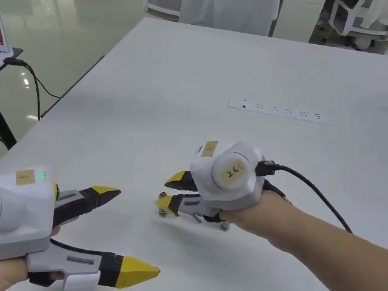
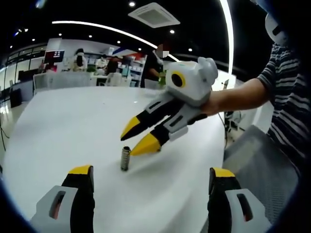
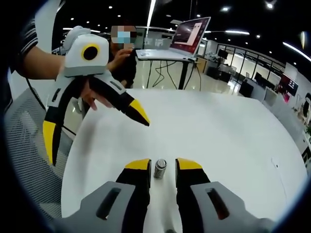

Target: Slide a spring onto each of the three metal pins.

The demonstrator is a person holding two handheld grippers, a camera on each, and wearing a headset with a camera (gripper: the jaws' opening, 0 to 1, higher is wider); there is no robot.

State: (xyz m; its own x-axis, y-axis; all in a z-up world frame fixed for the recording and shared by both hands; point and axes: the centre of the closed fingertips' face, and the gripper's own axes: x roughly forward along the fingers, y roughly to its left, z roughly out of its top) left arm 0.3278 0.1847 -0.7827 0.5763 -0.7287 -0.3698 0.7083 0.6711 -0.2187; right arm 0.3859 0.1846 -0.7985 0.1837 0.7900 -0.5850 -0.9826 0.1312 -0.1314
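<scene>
A short metal pin with a spring coiled around it (image 2: 125,158) stands upright on the white table (image 1: 182,91). In the right gripper view this sprung pin (image 3: 160,168) sits between the yellow tips of my right gripper (image 3: 163,165), whose jaws stand narrowly apart with small gaps on both sides. In the head view the right gripper (image 1: 170,191) is mid-table, its tips around the pin (image 1: 162,196). Another small metal piece (image 1: 225,226) lies under the right hand. My left gripper (image 1: 124,230) hangs wide open at the lower left, holding nothing, its tips pointing toward the pin.
A white power strip (image 1: 280,111) lies farther back on the table. A black cable (image 1: 315,191) trails from the right gripper along the forearm. The table's left edge (image 1: 79,79) runs diagonally, with floor beyond. A person stands in the background (image 2: 154,65).
</scene>
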